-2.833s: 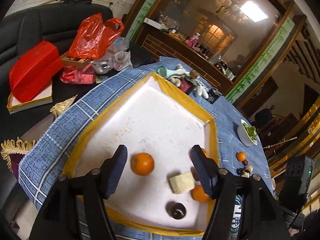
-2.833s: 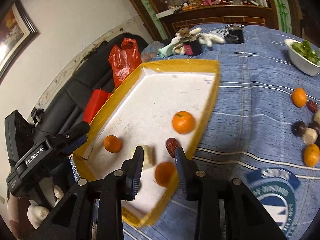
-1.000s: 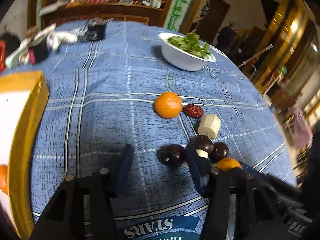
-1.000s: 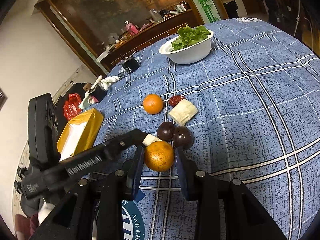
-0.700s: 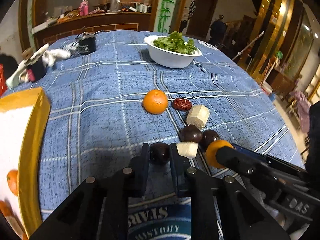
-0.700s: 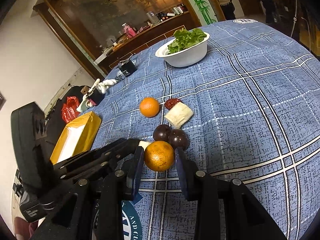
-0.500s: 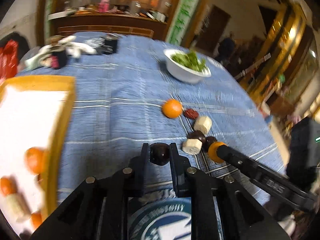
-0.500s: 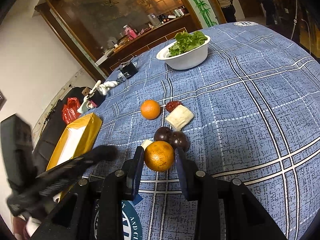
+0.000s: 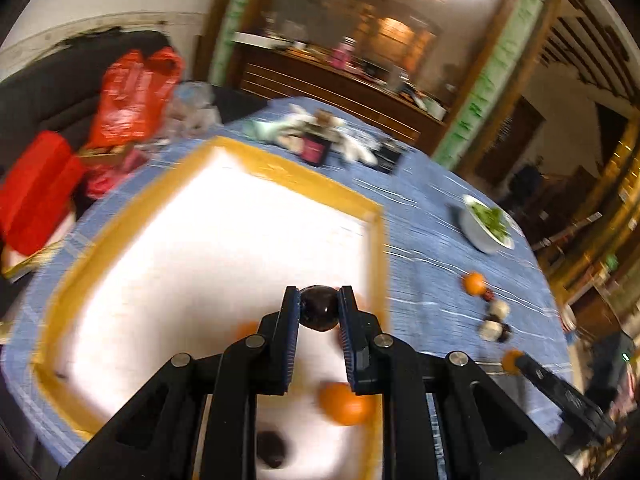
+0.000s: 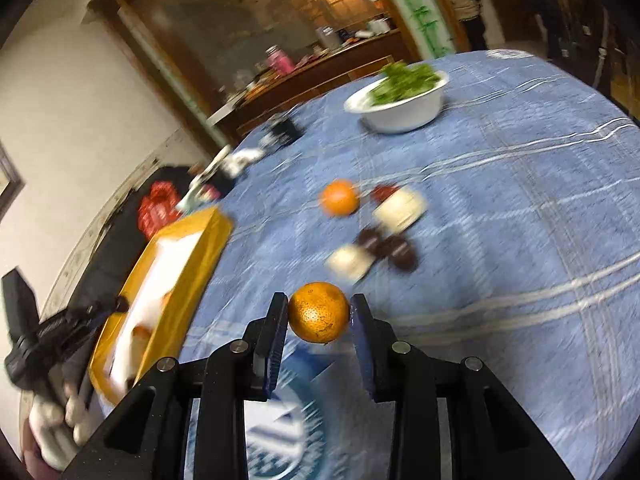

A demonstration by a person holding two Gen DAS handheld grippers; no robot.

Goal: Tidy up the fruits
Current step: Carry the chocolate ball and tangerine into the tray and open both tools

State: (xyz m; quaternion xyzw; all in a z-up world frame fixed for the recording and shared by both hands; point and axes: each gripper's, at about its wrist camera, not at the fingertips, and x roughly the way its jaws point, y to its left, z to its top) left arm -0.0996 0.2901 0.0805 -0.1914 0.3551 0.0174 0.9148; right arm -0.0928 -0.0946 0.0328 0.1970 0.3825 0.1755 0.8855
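While the left gripper [image 9: 319, 312] pinches a dark round fruit [image 9: 318, 309] between its pads, it hangs above the white floor of the yellow-rimmed tray [image 9: 280, 176]. Below it in the tray lie an orange [image 9: 345, 403], a dark fruit [image 9: 271, 448] near the front rim, and another orange [image 9: 246, 330] partly hidden behind the left finger. The right gripper [image 10: 319, 316] is clamped on an orange fruit [image 10: 319, 313], held clear of the blue checked tablecloth [image 10: 520, 184]. Just beyond it on the cloth sits a cluster: a pale block [image 10: 347, 263], two dark fruits [image 10: 386, 249] touching each other, a second pale block [image 10: 399, 207], a reddish fruit [image 10: 385, 192] and a loose orange [image 10: 339, 197]. Farther off stands a white bowl of greens [image 10: 400, 98]. At the table's far edge lies blurred clutter, and past the tray a red plastic bag [image 9: 134, 96] rests on a dark sofa
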